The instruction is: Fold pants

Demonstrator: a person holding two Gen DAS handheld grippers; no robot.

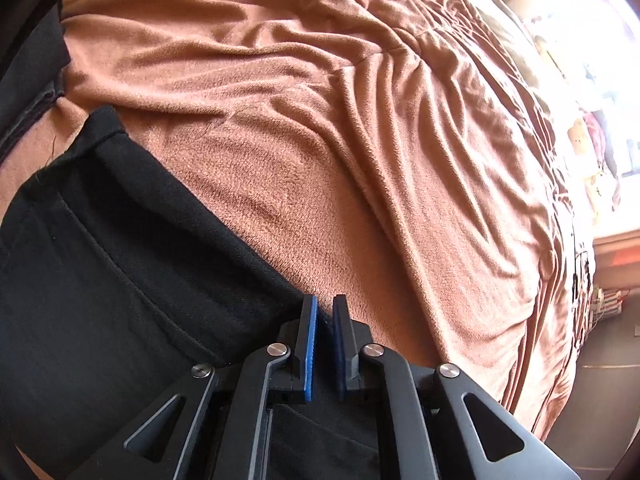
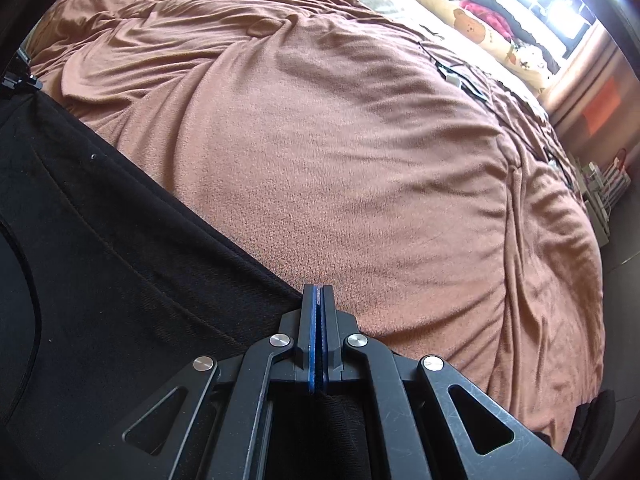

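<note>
The left tool [image 1: 325, 312] is standing slightly parted at the edge of the black pants [image 1: 120, 272], its blue pads apparently pressing on nothing. The right tool [image 2: 319, 300] is clamping a dark fold of the pants [image 2: 112, 280] between closed pads. The pants are lying along the near side of the bed, on a wrinkled brown blanket [image 1: 360, 140] spreading away toward bright clutter [image 2: 500, 28], too washed out to identify.

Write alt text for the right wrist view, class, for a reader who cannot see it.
The right gripper, its blue-padded jaws shut on the edge of black pants, points down at a bed. A wrinkled brown blanket covers the bed; the pants lie across its lower left.
</note>
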